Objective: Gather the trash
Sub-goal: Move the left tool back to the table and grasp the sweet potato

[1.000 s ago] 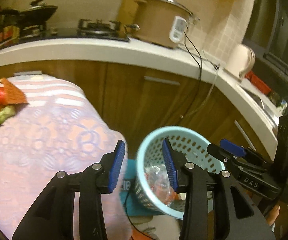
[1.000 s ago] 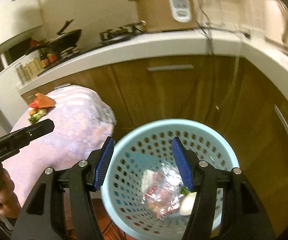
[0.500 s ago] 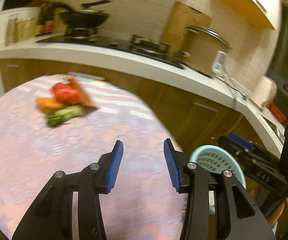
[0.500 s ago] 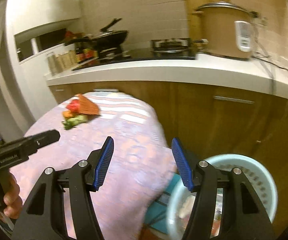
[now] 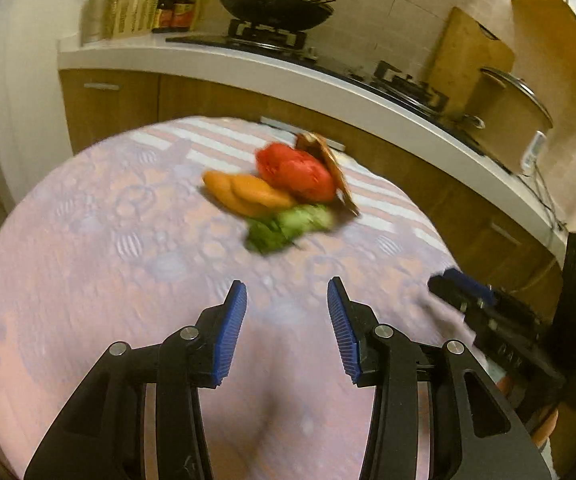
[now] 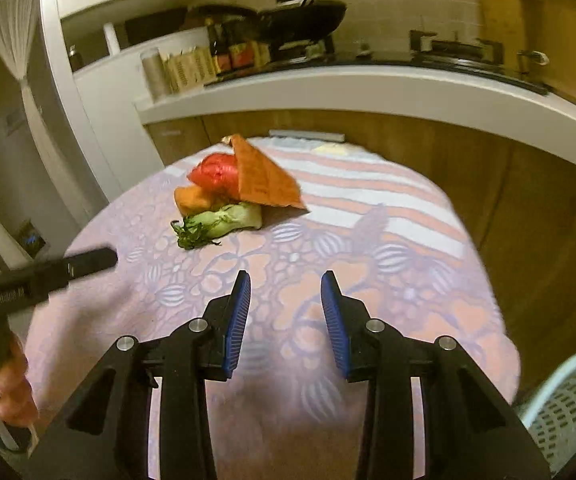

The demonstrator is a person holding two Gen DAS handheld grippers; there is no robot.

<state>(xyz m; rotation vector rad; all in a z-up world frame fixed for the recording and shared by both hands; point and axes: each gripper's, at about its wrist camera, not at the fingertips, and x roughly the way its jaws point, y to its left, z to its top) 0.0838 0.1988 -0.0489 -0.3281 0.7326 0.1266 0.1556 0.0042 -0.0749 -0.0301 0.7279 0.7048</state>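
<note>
Trash pile [image 6: 231,196] – table [image 6: 388,280], basket [image 6: 568,400]

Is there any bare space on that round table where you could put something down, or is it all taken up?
Mostly bare. The tablecloth is free between the scrap pile and both tongs, and across its striped right side toward the cabinets. The only crowded spot is the far left: red bag, orange wrapper, orange peel and bok choy, all touching.
</note>
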